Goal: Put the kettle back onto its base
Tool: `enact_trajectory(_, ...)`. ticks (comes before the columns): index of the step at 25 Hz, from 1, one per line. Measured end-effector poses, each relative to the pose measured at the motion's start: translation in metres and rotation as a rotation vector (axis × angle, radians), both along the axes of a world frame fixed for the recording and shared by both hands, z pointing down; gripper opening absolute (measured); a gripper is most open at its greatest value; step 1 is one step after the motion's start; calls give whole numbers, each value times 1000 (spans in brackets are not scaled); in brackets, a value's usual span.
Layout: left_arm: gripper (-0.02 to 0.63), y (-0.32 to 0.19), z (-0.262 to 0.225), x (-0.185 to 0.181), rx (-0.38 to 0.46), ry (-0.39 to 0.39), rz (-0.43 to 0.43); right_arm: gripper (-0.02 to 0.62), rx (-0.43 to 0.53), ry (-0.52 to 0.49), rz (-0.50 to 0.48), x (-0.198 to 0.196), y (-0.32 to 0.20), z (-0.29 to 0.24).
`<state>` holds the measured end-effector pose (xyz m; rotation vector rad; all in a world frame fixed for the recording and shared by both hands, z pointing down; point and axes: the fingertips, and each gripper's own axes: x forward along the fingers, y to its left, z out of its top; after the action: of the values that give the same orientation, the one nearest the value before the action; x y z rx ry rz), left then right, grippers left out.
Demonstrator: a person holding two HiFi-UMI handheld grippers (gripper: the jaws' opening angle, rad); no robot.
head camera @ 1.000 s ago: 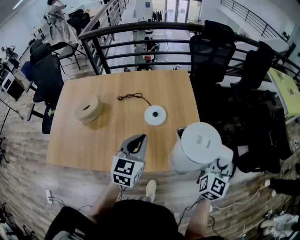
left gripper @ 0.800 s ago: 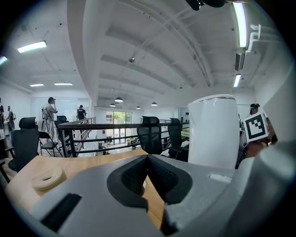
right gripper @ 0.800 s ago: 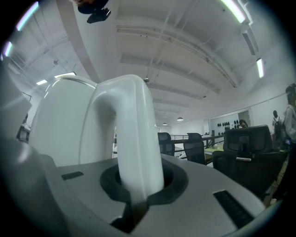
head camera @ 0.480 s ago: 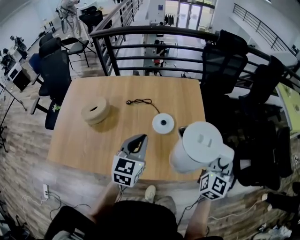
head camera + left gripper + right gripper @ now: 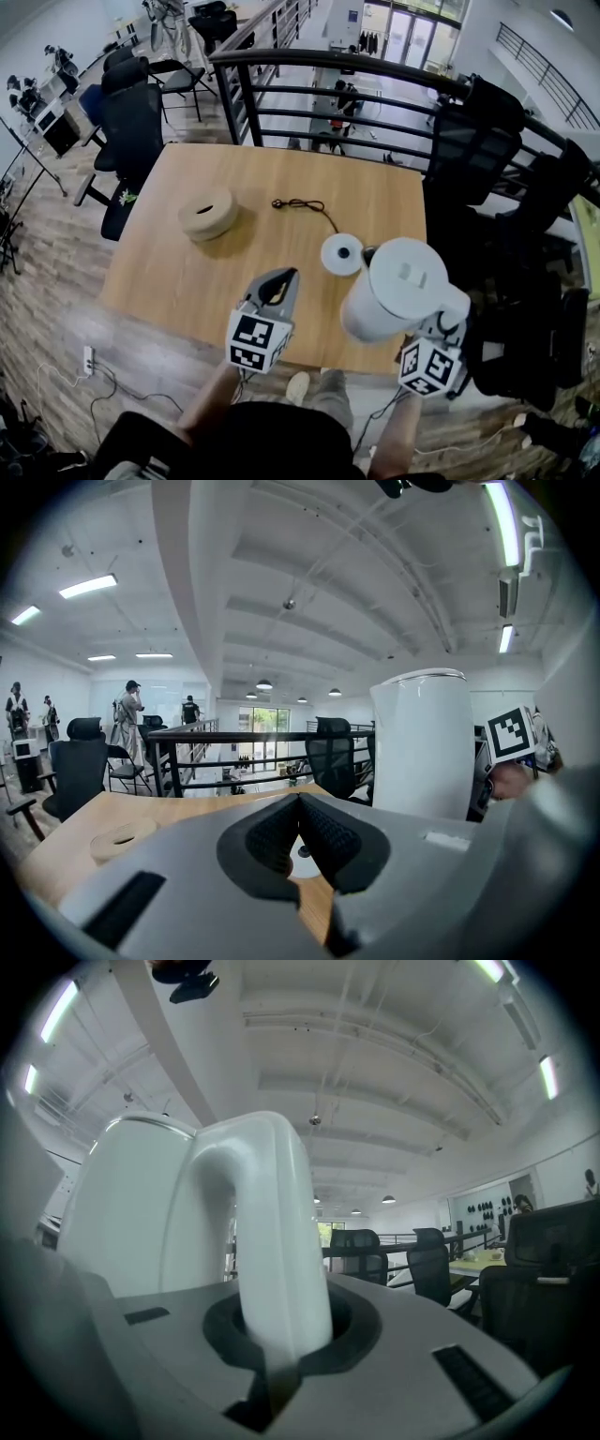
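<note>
The white kettle hangs over the wooden table's near right corner, held by its handle. My right gripper is shut on that handle, and the jaws close around it in the right gripper view. The round white base lies flat on the table just left of and beyond the kettle, and its black cord trails away. My left gripper hovers left of the kettle, shut and empty. Below its pads a bit of the base shows.
A tan ring-shaped roll lies at the table's far left. A black railing runs behind the table. Black office chairs stand to the right and left. The table's right edge is beside the kettle.
Both grippers and the kettle have advanced over the table. The base now sits close against the kettle's left side instead of well beyond it. Neither grip has changed.
</note>
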<state>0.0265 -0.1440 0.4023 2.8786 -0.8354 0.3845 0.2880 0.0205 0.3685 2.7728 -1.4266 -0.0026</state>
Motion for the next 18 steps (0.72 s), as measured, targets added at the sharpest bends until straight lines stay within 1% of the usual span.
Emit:
enact_trajectory(5,0,-16,5,6,-5,-1,-43,20,2,20,-44,12,-28,6)
enact_trajectory(9,0,-28,9,14,-1,3,-67,20,25,42,-61,25,-52,7)
enact_trajectory(12,0,-39,15,15,-6,-1,-95,20,21,59,-74,35,-70,14)
enact_trajectory(18,0,-67,32,22,-23,-17,-144,21,18,69,-138,46,-121,29)
